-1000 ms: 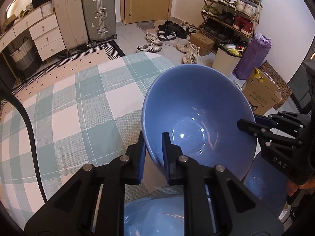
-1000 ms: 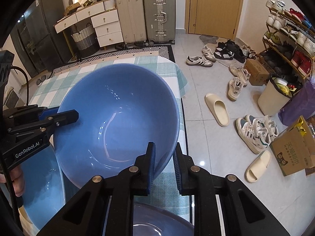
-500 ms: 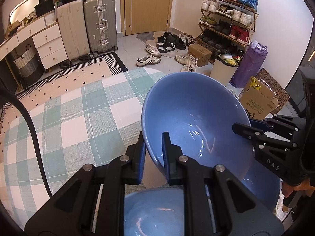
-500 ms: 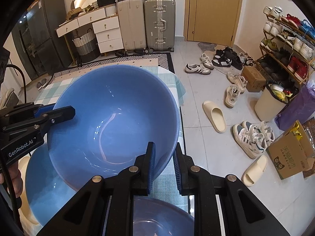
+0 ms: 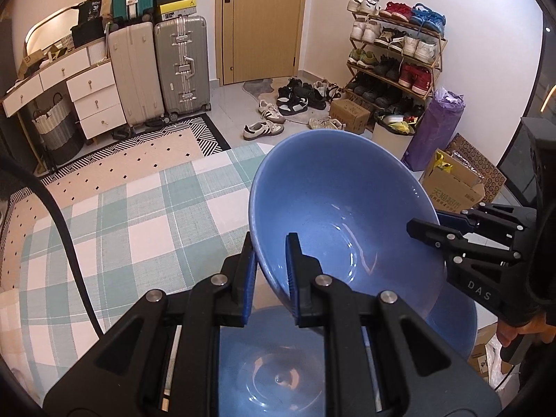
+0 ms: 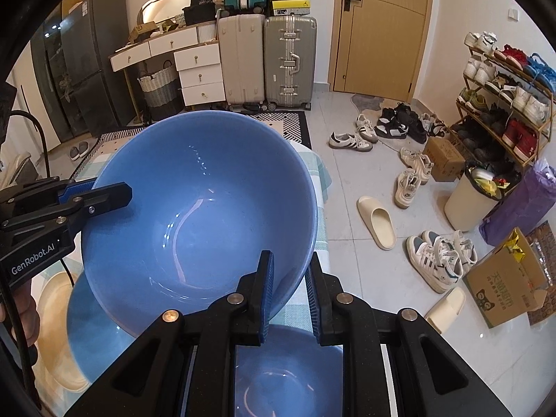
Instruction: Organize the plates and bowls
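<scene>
I clamp the blue bowl (image 5: pixel 333 215) rim with left gripper (image 5: pixel 271 271) and right gripper (image 6: pixel 290 286), tilted above probably two lower bowls (image 5: pixel 271 365).

left black two-finger gripper (image 5: pixel 271 271): lower centre, clamped on large blue ceramic bowl (image 5: pixel 333 215) rim | right black two-finger gripper (image 6: pixel 290 290): lower centre, clamped opposite rim | hand (image 5: pixel 517 332): lower right, apparently gripping handle

bowl (image 5: pixel 333 208) raised over surface (image 5: pixel 104 229), tilted | left claw (image 5: pixel 271 271) on its near rim, right claw (image 6: pixel 290 285) on opposite rim | two lower bowls (image 5: pixel 274 365) beneath | shoe rack (image 5: pixel 392 55) far right
</scene>
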Tool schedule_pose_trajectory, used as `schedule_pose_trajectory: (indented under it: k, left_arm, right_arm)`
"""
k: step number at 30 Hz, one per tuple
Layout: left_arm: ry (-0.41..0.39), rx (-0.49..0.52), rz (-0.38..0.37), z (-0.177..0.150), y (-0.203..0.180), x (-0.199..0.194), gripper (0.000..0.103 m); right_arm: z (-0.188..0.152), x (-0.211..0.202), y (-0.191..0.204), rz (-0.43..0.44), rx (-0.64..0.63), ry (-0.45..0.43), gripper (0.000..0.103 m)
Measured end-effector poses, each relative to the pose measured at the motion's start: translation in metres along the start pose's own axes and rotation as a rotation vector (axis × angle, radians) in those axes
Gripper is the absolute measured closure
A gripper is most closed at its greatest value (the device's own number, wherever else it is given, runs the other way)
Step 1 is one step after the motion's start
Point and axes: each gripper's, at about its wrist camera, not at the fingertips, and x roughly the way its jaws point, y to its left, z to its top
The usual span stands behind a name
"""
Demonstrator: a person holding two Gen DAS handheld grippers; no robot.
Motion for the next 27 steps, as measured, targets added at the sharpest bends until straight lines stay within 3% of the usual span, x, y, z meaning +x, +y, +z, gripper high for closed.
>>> schedule_pose_trajectory:
  k: [14, 27]
  left_arm:
    - [-0.050, -0.010, 0.013, -0.027, 0.003, -0.082, 0.090]
    - [-0.052, -0.028, 0.040, -0.075, 0.022, -0.143, 0.090]
  right_arm:
    - [-0.007, -0.049, 0.029, 0.013, -0.033, -0.059, 0.085]
    - [-0.022, -0.077, 0.064, 0.046, -0.071, -0.086, 0.084]
